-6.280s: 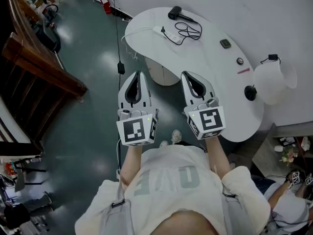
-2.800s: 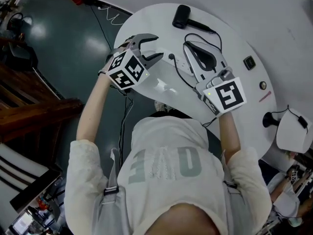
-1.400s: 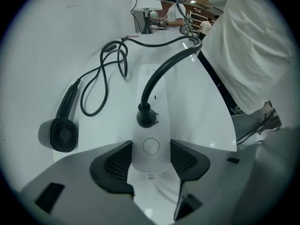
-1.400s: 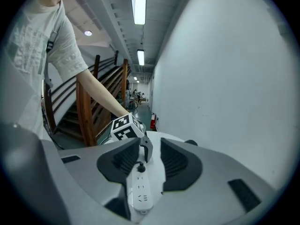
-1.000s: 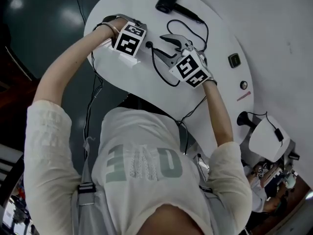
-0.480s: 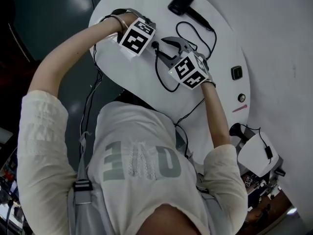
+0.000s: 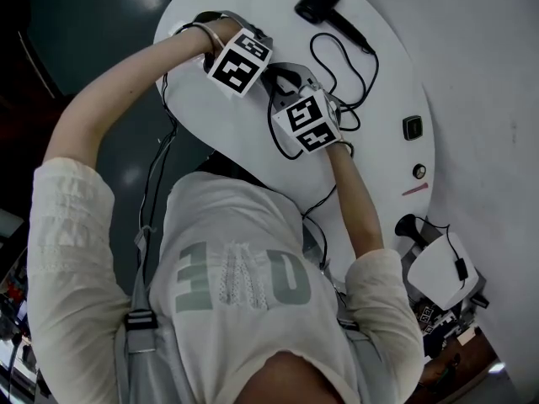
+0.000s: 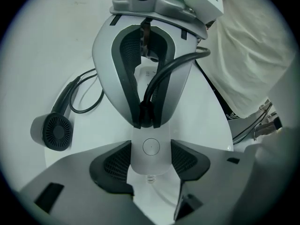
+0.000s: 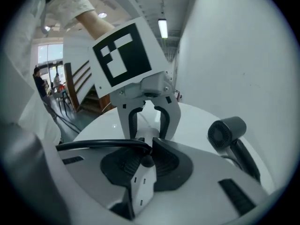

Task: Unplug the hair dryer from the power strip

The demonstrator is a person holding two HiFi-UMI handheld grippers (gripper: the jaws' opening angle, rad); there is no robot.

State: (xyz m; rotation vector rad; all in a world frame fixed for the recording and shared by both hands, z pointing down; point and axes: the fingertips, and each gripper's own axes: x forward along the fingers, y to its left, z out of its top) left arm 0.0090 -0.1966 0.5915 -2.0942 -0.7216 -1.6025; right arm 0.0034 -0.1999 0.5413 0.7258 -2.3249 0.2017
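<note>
Toward the left end of the white table (image 7: 387, 82), the left gripper (image 8: 151, 147) straddles the rounded end of the power strip (image 8: 151, 135). Its jaws are set wide, with both pads against the strip's sides, pinning it down. Facing it, the right gripper (image 9: 149, 150) has just been closing its jaws, which now stand narrow and pinch the black plug (image 9: 146, 161) seated in the strip; the cord (image 9: 103, 145) leaves sideways. Likely faults: a pull out of line with the pins would lever the strip up or drag it from the left pads, and a pinch too near the cord's root could slip or strain the cord. The hair dryer (image 7: 322, 0) lies well apart at the far edge with its cord in loose loops between, which a hard tug might drag. A small dark square (image 7: 412, 127) and a round knob (image 7: 418, 172) sit well clear to the right; nothing appears to block the plug's way out.
</note>
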